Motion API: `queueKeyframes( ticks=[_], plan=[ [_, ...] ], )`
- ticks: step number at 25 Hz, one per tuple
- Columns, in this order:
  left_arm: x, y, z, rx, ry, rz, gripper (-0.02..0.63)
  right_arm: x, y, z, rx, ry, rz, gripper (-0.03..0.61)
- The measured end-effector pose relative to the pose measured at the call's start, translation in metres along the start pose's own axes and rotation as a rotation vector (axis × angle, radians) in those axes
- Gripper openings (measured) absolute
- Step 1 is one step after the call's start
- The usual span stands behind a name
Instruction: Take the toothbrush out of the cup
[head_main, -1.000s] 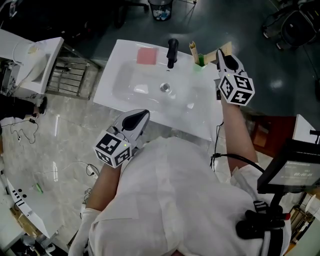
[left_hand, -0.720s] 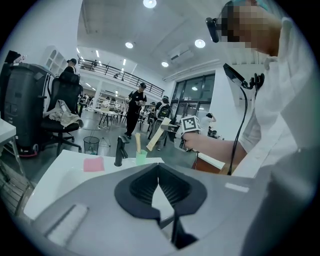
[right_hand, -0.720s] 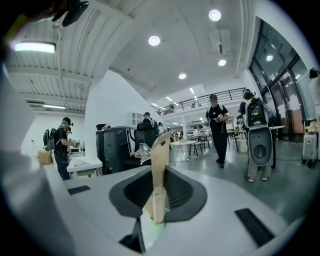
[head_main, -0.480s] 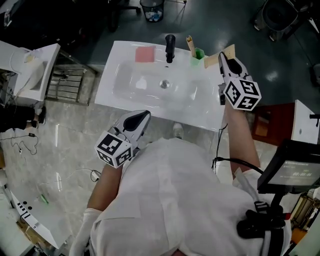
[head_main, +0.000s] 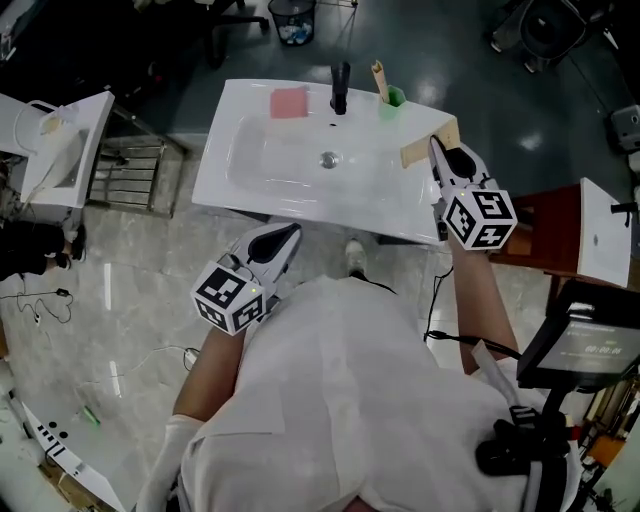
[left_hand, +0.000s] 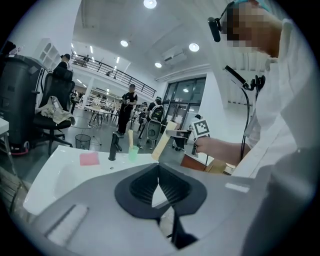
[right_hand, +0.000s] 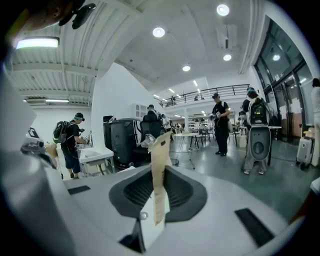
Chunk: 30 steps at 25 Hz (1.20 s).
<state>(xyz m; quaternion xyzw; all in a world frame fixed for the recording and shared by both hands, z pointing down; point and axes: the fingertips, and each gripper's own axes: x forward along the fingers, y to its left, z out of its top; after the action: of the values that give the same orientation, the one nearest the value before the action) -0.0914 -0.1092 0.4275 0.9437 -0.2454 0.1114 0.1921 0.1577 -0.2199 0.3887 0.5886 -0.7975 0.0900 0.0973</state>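
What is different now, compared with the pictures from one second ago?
The right gripper, jaws shut on a tan flat strip, has drawn back from the green cup, toward the person. Nothing was taken or let go. The left gripper stays shut and empty; a tan stick stays in the cup.

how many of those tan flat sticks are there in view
2. One stick stands in the green cup at the basin's back rim; the other is clamped in the right gripper over the basin's right edge. More could hide inside the cup.
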Motion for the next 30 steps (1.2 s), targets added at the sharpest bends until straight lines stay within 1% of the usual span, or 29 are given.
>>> queueKeyframes(
  ticks=[9,17,23,26,30],
  plan=[
    [-0.026,-0.008,-0.017,0.007,0.012,-0.069,0.008,-0.042,0.054,-0.037,0.01,0.067,-0.003,0.051],
    [-0.053,-0.015,-0.04,0.006,0.035,-0.131,0.008,-0.077,0.088,-0.056,0.002,0.107,-0.048,0.049],
    [-0.052,-0.028,-0.067,0.011,0.081,-0.196,0.006,-0.118,0.091,-0.076,0.024,0.141,-0.125,0.049],
    [-0.039,-0.034,-0.064,0.008,0.104,-0.216,0.006,-0.134,0.078,-0.079,0.033,0.159,-0.15,0.049],
    [-0.015,-0.045,-0.06,0.018,0.109,-0.226,0.008,-0.145,0.055,-0.081,0.034,0.155,-0.163,0.049]
  ],
)
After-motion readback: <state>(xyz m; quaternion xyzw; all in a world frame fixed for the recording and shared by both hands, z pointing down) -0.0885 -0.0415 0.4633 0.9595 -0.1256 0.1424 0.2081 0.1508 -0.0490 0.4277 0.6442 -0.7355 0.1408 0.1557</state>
